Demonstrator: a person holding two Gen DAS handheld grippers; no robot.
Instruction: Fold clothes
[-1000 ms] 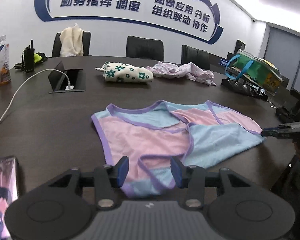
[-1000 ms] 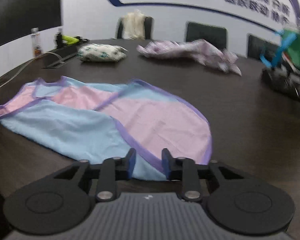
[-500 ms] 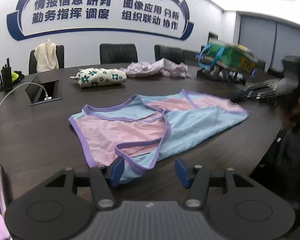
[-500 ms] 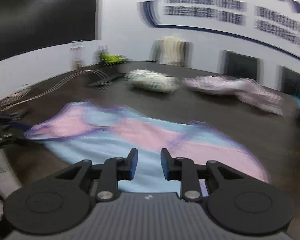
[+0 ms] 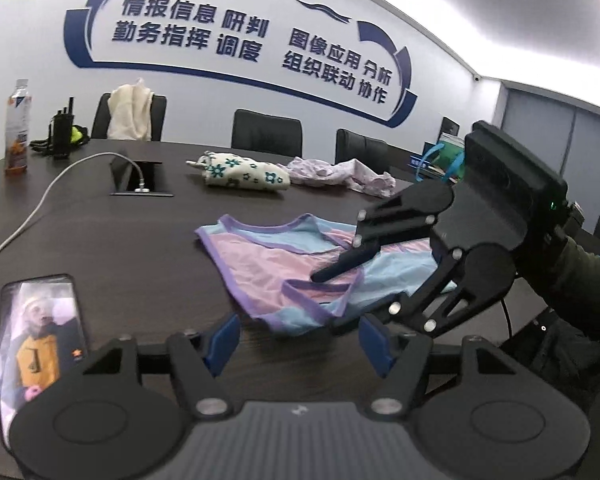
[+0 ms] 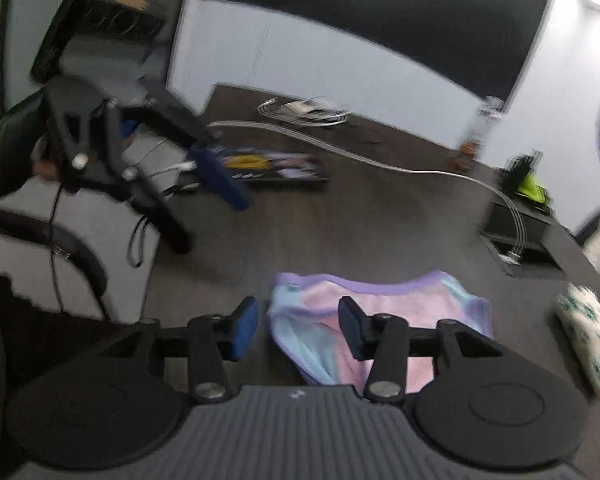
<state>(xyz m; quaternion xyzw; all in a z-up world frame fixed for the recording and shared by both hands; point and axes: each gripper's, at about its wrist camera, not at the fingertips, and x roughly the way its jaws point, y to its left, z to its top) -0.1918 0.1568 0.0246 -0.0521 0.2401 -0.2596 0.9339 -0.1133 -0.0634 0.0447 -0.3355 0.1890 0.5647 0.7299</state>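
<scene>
pink-and-blue garment point(image 5: 300, 276) flat on dark table point(image 5: 140, 240), just ahead of left gripper point(image 5: 300, 342), jaws opening, empty; under right gripper point(image 6: 298, 326), jaws opening, straddling its edge, not pinching.

The garment point(image 5: 300, 268) at mid-frame is pink and light blue with purple trim, on a dark brown table point(image 5: 120, 232). Behind it lie a cream bundle point(image 5: 246, 171) with teal flowers and a pale lilac heap point(image 5: 340, 174). At lower left, a phone point(image 5: 40, 340) shows a yellow jacket; both grippers' pads point(image 5: 224, 338) are blue.
</scene>
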